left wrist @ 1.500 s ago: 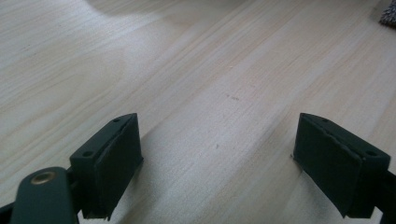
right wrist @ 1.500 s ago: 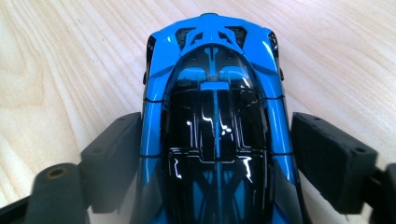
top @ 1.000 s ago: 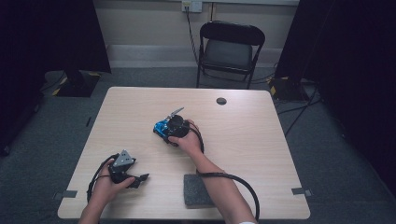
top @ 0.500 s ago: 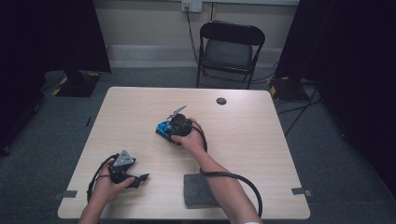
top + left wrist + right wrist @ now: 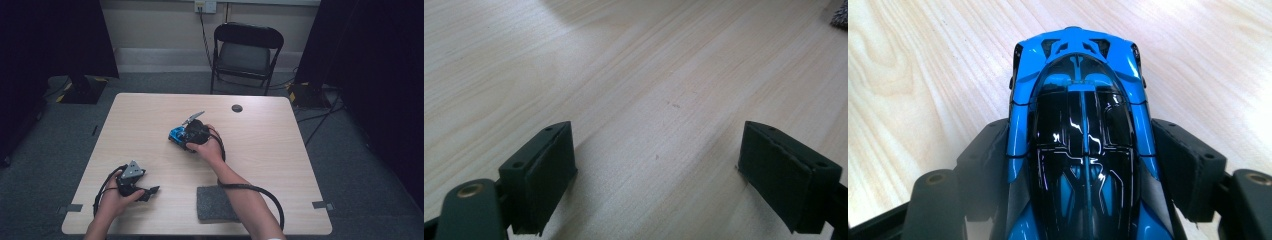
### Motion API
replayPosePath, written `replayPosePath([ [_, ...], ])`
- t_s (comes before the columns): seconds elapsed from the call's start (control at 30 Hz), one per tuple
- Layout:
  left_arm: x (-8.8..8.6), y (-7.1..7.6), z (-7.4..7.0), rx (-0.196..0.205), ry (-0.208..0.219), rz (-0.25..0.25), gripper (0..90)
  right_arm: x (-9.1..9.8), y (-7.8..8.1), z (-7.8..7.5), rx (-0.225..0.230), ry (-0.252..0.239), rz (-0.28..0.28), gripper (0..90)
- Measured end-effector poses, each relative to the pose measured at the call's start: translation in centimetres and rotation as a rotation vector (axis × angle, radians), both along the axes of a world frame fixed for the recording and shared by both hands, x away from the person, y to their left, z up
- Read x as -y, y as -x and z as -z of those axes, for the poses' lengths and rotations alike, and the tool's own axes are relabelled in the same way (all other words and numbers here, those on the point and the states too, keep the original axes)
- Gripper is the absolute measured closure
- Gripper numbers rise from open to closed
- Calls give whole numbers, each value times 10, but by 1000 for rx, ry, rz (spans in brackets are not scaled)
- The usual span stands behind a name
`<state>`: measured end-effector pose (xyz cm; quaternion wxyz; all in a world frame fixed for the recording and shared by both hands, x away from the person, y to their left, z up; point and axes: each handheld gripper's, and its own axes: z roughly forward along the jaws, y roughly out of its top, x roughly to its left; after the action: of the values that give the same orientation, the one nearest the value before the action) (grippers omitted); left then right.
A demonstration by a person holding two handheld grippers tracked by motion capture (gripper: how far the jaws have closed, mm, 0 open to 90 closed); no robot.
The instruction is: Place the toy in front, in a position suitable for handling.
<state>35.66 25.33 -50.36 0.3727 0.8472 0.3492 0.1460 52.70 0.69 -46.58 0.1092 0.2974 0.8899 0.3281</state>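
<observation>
Left gripper (image 5: pixel 150 190) is sitting at the near left of the table (image 5: pixel 300 165), jaws spread wide with nothing but bare wood between them in the left gripper view, released and idle, well apart from the work. Grey felt pad (image 5: pixel 215 203) is lying near the front edge, between the two forearms, untouched. Right gripper (image 5: pixel 187 137) is reaching out to mid-table and is clenching the blue toy car (image 5: pixel 1080 135): in the right gripper view both black pads (image 5: pixel 988 160) are pressing on the car's flanks, one each side, so it is grasping the car across its width. Car's long axis is running straight ahead along the gripper's own line, one end pointing away from the camera, dark glossy canopy facing up. In the high view the car (image 5: pixel 176 135) is poking out just beyond the right hand (image 5: pixel 207 147), towards the left and far side, seemingly resting on or just over the wood; cannot tell if wheels are touching. Right hand is clearly the nearer one, left is far off, so any next move looks like the right's job: a lift or a slide along that axis. Surface is pale wood grain, flat. Farther out, a small dark round disc (image 5: pixel 237 108) is lying near the far edge. Beyond the table a black folding chair (image 5: pixel 247 52), grey carpet, a wall outlet (image 5: pixel 206 6) with a cable dropping down, dark curtains either side.
</observation>
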Motion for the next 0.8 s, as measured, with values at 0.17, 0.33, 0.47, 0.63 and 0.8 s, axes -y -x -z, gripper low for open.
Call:
replayPosePath([
  [0.17, 0, 0, 0, 0, 1, 0, 143, 13, 3, -6, 13, -8, -4, 278],
  [0.33, 0, 0, 0, 1, 0, -1, 143, 33, 9, -9, 17, -19, -7, 278],
  [0.47, 0, 0, 0, 1, 1, 0, 143, 52, 16, -9, 15, -13, -16, 278],
  [0.63, 0, 0, 0, 1, 0, 0, 143, 75, 25, -8, 20, -6, -23, 278],
  [0.8, 0, 0, 0, 1, 3, 0, 143, 96, 37, -4, 23, 7, -31, 278],
])
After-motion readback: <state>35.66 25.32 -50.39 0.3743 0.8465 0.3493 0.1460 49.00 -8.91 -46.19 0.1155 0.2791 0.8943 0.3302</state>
